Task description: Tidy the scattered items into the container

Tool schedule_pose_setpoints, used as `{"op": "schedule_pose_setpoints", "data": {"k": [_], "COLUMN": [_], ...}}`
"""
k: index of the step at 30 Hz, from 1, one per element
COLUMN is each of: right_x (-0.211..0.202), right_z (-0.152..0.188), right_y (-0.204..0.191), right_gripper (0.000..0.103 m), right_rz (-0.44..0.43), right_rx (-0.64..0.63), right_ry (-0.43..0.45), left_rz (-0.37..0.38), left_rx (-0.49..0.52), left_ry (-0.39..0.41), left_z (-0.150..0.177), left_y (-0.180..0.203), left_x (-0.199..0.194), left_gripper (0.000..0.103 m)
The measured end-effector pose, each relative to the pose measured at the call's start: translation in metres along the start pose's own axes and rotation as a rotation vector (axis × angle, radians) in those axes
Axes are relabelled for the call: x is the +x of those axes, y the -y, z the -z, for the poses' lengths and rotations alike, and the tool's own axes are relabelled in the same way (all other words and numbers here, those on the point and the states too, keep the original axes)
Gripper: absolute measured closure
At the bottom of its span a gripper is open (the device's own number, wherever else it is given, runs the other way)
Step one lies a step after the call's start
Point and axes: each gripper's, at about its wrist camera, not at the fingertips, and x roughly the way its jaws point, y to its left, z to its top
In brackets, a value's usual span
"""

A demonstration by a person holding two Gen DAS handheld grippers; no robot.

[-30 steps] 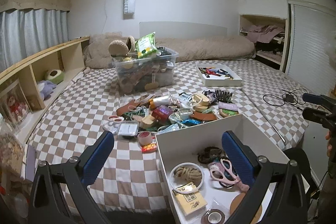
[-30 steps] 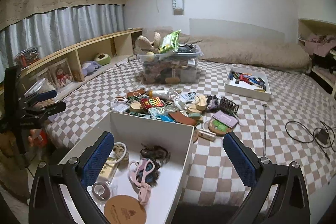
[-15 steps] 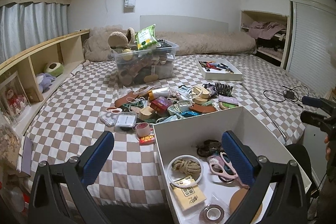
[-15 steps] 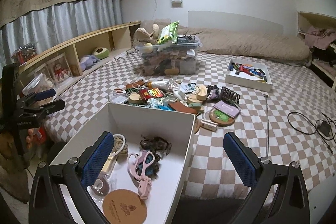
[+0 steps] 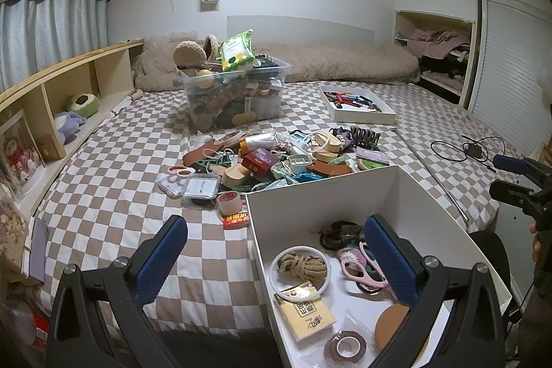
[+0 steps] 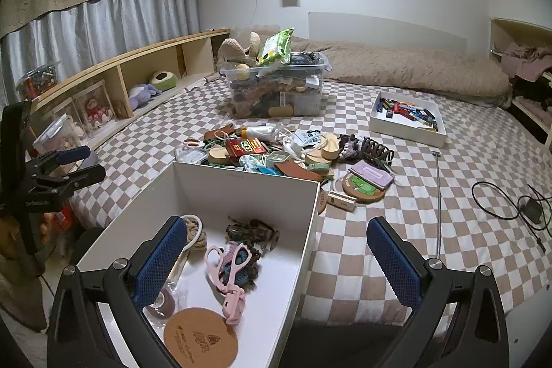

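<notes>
A white box (image 5: 321, 195) (image 6: 248, 192) sits at the near edge of the checkered bed. It holds a rope coil (image 5: 303, 266), pink scissors (image 6: 227, 271), a cork coaster (image 6: 200, 338), a tape roll (image 5: 346, 345) and dark hair ties (image 6: 253, 231). Behind it lies a heap of scattered small items (image 5: 272, 161) (image 6: 276, 154). My left gripper (image 5: 276, 259) is open and empty, straddling the box's left wall. My right gripper (image 6: 277, 259) is open and empty, straddling the box's right wall. The other gripper shows at the frame edge in each view (image 5: 517, 181) (image 6: 58, 168).
A clear bin (image 5: 238, 95) piled with things stands mid-bed. A shallow white tray (image 5: 358, 106) of pens lies right of it. A metal rod (image 6: 438, 202) and a black cable (image 6: 510, 202) lie on the right. Wooden shelves (image 5: 51, 99) run along the left.
Both cameras have risen and pulled back slightly, so more of the box's inside shows. Both grippers stay open and nothing was picked up.
</notes>
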Motion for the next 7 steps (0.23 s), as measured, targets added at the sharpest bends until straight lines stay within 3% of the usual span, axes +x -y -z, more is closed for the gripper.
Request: {"op": "schedule_pose_setpoints", "data": {"k": [7], "right_x": [0.0013], "right_z": [-0.0006], "right_y": [-0.0005], "right_gripper": [0.000], "right_rz": [0.000], "right_rx": [0.002], "right_ry": [-0.003], "left_rz": [0.002], "left_rx": [-0.006], "left_ry": [0.012], "left_z": [0.0032], "left_y": [0.0002], "left_x": [-0.0014], "left_gripper": [0.000]}}
